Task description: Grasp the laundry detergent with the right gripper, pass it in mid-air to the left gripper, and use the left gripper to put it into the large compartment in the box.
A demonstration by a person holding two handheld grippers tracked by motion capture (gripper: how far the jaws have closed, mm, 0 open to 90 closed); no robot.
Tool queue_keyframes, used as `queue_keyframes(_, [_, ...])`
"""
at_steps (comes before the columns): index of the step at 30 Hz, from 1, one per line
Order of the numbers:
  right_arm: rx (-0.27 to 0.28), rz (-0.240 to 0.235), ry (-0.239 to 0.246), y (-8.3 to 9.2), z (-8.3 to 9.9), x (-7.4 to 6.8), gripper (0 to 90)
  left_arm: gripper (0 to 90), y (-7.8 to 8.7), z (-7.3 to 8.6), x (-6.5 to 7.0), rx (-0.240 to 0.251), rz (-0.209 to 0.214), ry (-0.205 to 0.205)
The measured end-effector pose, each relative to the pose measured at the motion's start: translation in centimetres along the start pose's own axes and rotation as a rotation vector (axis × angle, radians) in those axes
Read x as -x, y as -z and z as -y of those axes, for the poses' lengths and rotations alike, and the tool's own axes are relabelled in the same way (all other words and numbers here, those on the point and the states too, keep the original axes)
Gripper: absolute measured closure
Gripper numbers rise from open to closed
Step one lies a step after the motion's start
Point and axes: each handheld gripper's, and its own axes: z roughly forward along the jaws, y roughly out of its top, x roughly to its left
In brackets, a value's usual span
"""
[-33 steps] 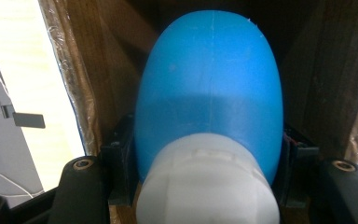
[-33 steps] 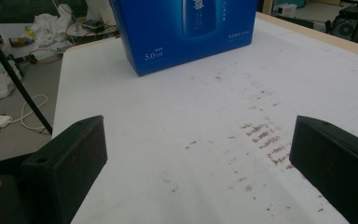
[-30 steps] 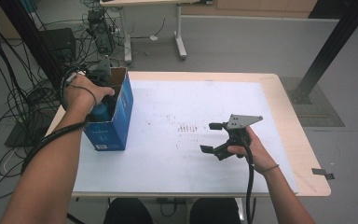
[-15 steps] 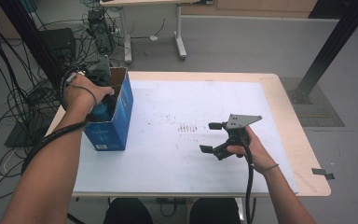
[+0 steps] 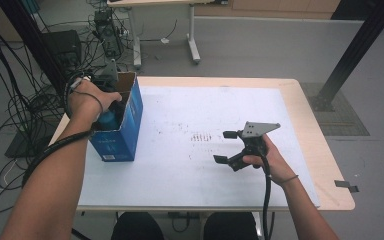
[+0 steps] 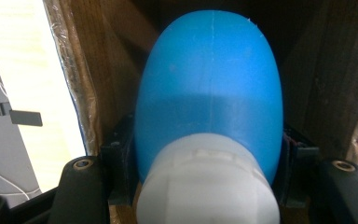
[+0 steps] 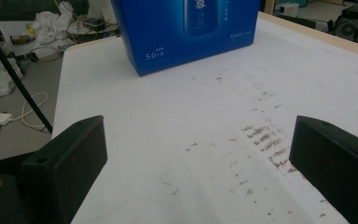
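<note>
At the desk's left edge, the left gripper [image 6: 205, 186] grasps a blue bottle [image 6: 209, 93] inside the open blue carton [image 5: 122, 132], which may snag and tip on withdrawal; the right gripper [image 5: 227, 147], mid-desk, rests released.

Your blue bottle [image 6: 209, 88] looks like smooth, slightly glossy plastic with a matt white cap [image 6: 207, 186]; the blue box [image 5: 122, 127] is glossy printed cardboard, raw brown inside.

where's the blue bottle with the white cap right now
The blue plastic bottle with the white cap sits inside the open blue cardboard box at the table's left side, clamped between the left gripper jaws.
</note>
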Motion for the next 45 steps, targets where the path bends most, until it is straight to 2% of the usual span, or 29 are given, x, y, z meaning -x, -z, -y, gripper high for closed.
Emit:
queue_keyframes(26, [-0.001,-0.001,-0.008,0.03,0.34,0.09,3.9,37.6,0.00,-0.05,0.00,-0.005,0.001,0.004])
queue_keyframes(45, [-0.005,-0.004,-0.007,-0.17,0.33,0.17,4.0,34.0,0.51,0.00,-0.65,0.000,0.031,0.021])
